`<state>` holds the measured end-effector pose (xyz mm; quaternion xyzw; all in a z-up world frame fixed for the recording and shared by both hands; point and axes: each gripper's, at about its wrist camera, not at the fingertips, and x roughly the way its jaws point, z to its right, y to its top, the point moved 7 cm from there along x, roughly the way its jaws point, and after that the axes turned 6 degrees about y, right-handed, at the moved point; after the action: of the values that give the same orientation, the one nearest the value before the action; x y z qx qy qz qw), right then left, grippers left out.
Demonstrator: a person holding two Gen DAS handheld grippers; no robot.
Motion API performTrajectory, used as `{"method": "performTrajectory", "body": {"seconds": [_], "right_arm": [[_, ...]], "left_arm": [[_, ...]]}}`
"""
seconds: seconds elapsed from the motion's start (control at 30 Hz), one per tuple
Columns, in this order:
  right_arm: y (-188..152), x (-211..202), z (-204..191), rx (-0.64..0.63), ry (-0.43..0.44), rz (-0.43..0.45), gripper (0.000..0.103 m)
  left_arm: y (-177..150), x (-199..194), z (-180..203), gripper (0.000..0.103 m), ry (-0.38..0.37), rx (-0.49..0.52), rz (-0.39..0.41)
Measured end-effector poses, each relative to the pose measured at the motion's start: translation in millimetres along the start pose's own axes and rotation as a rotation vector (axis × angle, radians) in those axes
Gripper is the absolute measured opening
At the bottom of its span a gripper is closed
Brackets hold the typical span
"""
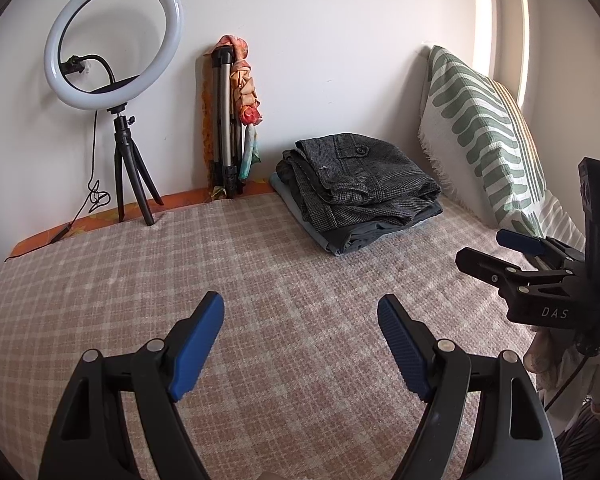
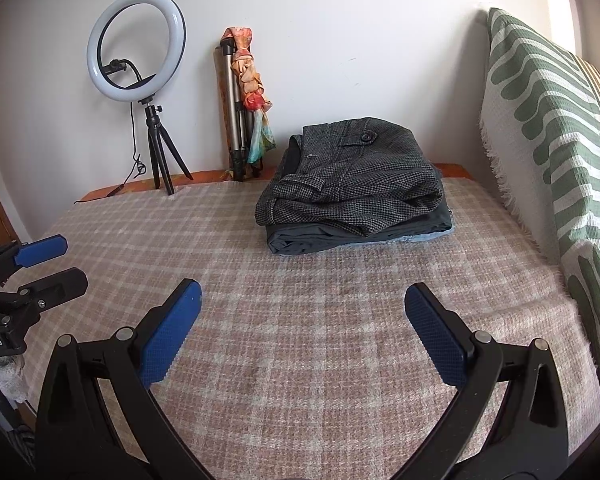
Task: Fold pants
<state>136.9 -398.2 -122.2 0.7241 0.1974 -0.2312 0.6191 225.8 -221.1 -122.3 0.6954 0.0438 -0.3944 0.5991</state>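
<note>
Pants (image 1: 364, 176) of grey houndstooth cloth lie folded on top of a small stack at the far side of the bed, close to the white wall, with a buttoned pocket flap facing up. Under them sits a dark folded garment (image 2: 340, 236), and below that a pale blue one (image 2: 428, 236) shows only as a thin edge. The stack rests on a pink-and-cream checked blanket (image 1: 260, 280) that covers the bed. Both grippers hang over the near part of this blanket, well apart from the pants, and nothing lies between their blue pads. The left gripper (image 1: 300, 344) has its jaws spread wide, and the stack lies ahead of it and off to its right. The right gripper (image 2: 302, 328) is likewise spread wide, with the stack straight ahead, slightly toward its right finger. In the left wrist view the right gripper shows from the side at the right edge, over the blanket and nearer the pillow. In the right wrist view the left gripper shows at the left edge, near the bed's side. A green-and-white patterned pillow (image 2: 548, 128) leans upright just right of the stack. Left of the stack, a folded tripod (image 1: 224, 120) with an orange floral cloth (image 1: 246, 88) draped on it stands against the wall. Further left stands a ring light (image 1: 114, 40) on a small black tripod.
</note>
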Motion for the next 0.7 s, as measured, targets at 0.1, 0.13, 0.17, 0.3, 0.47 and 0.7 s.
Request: {"method": "performTrajectory", "body": {"seconds": [0.1,0.13,0.17,0.3,0.47,0.7], "right_arm": [[0.5,0.0,-0.2,-0.001,-0.002,0.001,0.103],[0.7,0.1,0.2,0.0,-0.001,0.001,0.103],[0.8,-0.3,0.3,0.001,-0.001,0.002,0.103],[0.5,0.1,0.6,0.003,-0.002,0.0,0.103],[0.1,0.1,0.4,0.002,-0.003,0.0,0.103],[0.0,0.6,1.1,0.002,-0.005,-0.001,0.103]], "left_arm": [[0.0,0.0,0.1,0.078,0.0,0.0,0.0],[0.0,0.0,0.2,0.078,0.001,0.001,-0.001],[0.1,0.1,0.6,0.078,0.001,0.001,-0.001],[0.2,0.1,0.7,0.078,0.001,0.001,-0.001],[-0.1,0.3,1.0,0.078,0.002,0.001,-0.003],[-0.2,1.5,0.8,0.078,0.021,0.005,-0.006]]}}
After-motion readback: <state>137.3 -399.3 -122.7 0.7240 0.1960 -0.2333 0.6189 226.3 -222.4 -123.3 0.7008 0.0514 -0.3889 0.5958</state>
